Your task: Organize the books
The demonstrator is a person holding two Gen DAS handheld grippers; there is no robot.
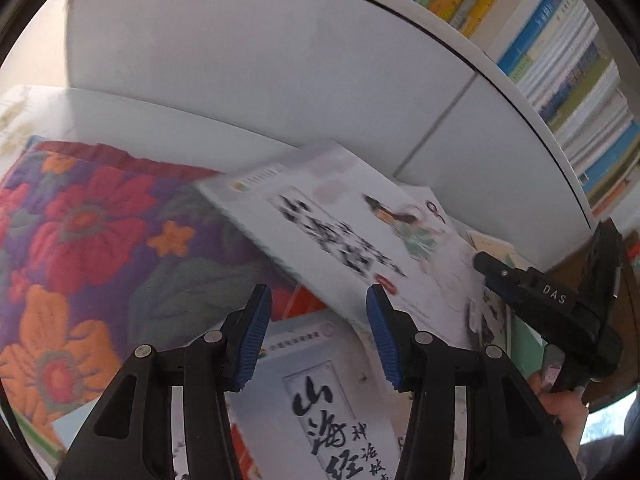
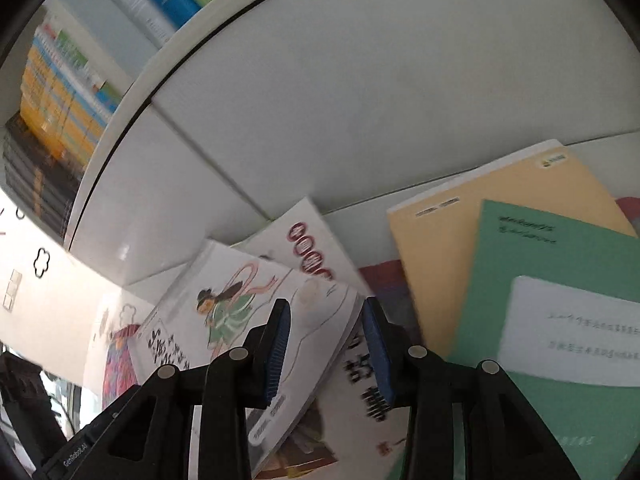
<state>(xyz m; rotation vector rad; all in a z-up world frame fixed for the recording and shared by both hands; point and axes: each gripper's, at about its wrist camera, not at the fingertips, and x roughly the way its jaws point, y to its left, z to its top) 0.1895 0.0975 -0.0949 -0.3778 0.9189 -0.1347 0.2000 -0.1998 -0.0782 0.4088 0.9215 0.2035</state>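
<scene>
Against the white cabinet front (image 2: 360, 100), the thin white illustrated paperback (image 2: 240, 312) looked light and floppy; I'd pinch its near edge. Right gripper (image 2: 325, 344) part-open, straddling that edge, unclamped; left gripper (image 1: 318, 336) part-open, empty.

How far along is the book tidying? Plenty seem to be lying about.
Somewhere midway, I'd guess. Done: rows of shelved books stand upright. In hand: the right gripper has open jaws around the edge of the white picture book, not pinching it; the left gripper hovers empty over the calligraphy book. Left: the yellow book, the green book and others lie heaped beside the floral cloth.
</scene>
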